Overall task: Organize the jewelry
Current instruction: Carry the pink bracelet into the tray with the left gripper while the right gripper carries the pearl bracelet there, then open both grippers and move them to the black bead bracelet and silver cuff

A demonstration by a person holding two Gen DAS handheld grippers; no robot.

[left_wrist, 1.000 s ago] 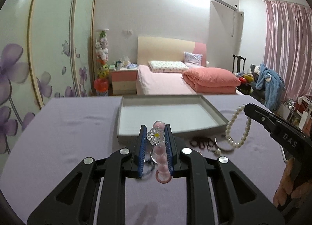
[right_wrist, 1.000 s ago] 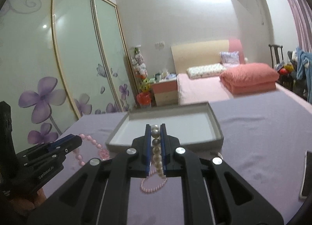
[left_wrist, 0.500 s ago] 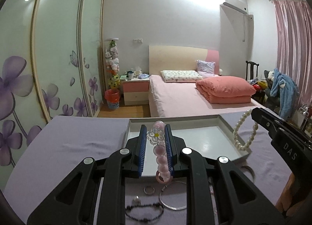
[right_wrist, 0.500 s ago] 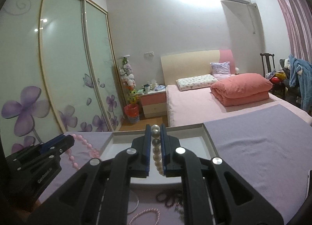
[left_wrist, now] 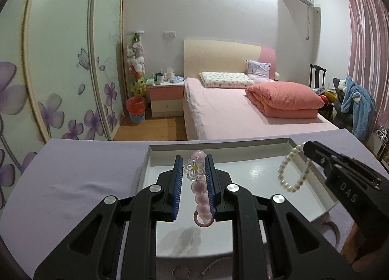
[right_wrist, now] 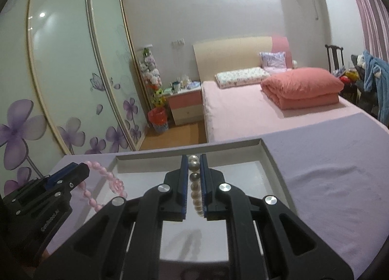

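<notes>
My left gripper (left_wrist: 194, 167) is shut on a pink bead bracelet (left_wrist: 200, 195) with a clear flower charm and holds it above the grey tray (left_wrist: 255, 173). My right gripper (right_wrist: 193, 164) is shut on a white pearl bracelet (right_wrist: 195, 192) above the same tray (right_wrist: 243, 170). In the left wrist view the right gripper (left_wrist: 306, 148) comes in from the right with the pearl bracelet (left_wrist: 293, 170) hanging as a loop. In the right wrist view the left gripper (right_wrist: 82, 169) shows at the lower left with the pink bracelet (right_wrist: 107, 182) hanging over the tray's left rim.
The tray lies on a table with a lilac cloth (right_wrist: 328, 182). Thin rings and a bangle (left_wrist: 211, 267) lie on the cloth at the tray's near edge. Beyond the table's far edge are a bed, a nightstand and a sliding wardrobe.
Both grippers have lifted and moved forward with their bracelets, from above the cloth near the loose jewelry to above the tray. Both stay shut.
</notes>
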